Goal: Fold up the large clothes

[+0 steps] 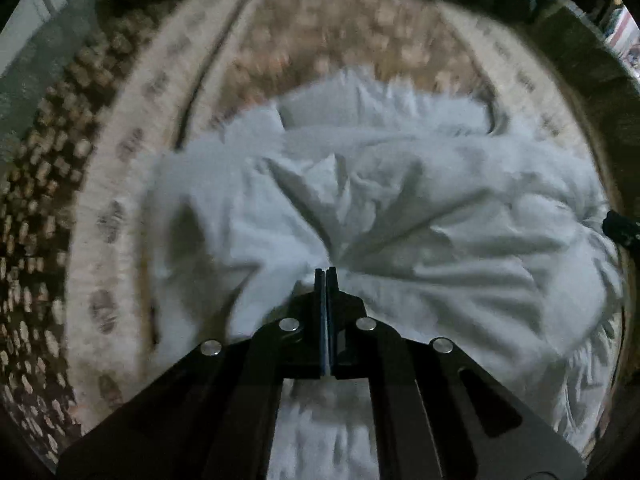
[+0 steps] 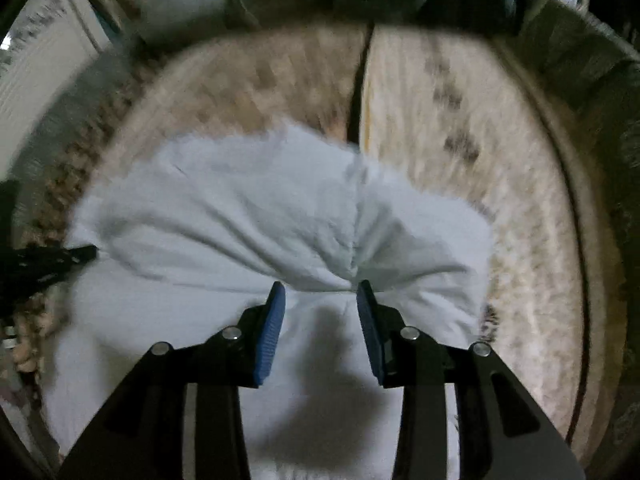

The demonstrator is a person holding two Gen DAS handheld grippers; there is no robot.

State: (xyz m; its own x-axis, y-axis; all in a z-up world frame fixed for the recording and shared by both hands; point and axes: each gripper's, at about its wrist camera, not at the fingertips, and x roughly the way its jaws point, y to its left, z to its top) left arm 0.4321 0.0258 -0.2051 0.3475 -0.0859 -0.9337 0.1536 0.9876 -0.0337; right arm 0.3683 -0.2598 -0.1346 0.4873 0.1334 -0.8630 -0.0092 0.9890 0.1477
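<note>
Pinching is what the left gripper (image 1: 326, 270) appears to be doing: its jaws are pressed together at lower centre of the left wrist view, tips right at a gathered knot of white cloth (image 1: 360, 216), creases fanning out from that spot toward upper left, top and right. Whether fabric actually sits between the pads cannot be told; the gap looks closed to a thin line. Cloth fills the middle and right of that frame, rumpled, heaped, with a flap at upper centre and more of it running down under the gripper to the bottom edge. It lies on a patterned cover (image 1: 120, 184), beige with darker blotches in rows; a dark seam runs down it at upper left. Edges of frame blurred. At far right edge, a small dark piece (image 1: 620, 228) touches the cloth's margin; probably the other gripper, not certain. Right wrist view: right gripper (image 2: 321, 286) at lower centre, jaws spread, blue pads (image 2: 272, 332) facing each other with a clear gap. A tight fold of the cloth (image 2: 240, 208) bunches just at the tips, between them, but the pads do not press it. Cloth spreads across centre and lower left here; gripper shadow falls on it below the tips. Black tip of the left gripper (image 2: 76, 256) at left edge, touching the cloth's border. Cover (image 2: 460, 120) at upper right, dark seam at top centre.
</note>
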